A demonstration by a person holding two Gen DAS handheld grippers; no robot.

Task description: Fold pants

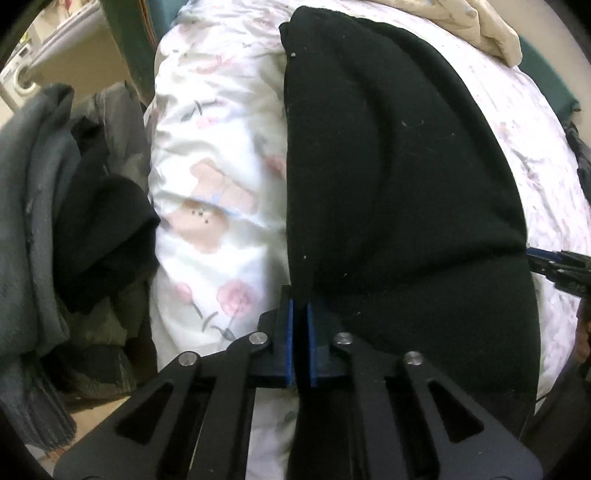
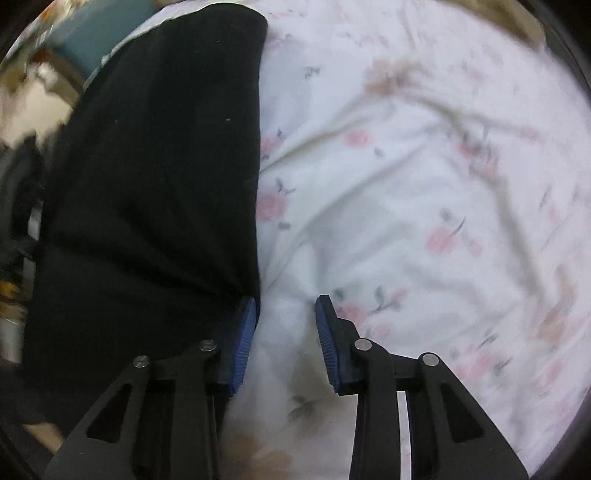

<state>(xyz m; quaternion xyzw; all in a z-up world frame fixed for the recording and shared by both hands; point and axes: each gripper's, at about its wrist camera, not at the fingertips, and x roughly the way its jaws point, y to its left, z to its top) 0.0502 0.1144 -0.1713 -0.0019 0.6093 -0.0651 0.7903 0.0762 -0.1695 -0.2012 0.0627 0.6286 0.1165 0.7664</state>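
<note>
Pants (image 1: 399, 184) edge between left fingers (image 1: 290, 332)

Bed's covered in a white floral sheet (image 1: 221, 155), kinda rumpled. Pile of grey and dark clothes (image 1: 74, 206) heaped on the left, washing machine (image 1: 18, 72) far left, cream bedding (image 1: 487, 29) far right.

No legible text, label, brand, number or sign in either wrist view. The white bedsheet printed with pink flowers (image 2: 406, 177) carries pattern only, no lettering. The black knit pants (image 1: 388, 166) show lint specks, no tag or logo. Blurred room clutter at ten o'clock in both views: nothing readable.
</note>
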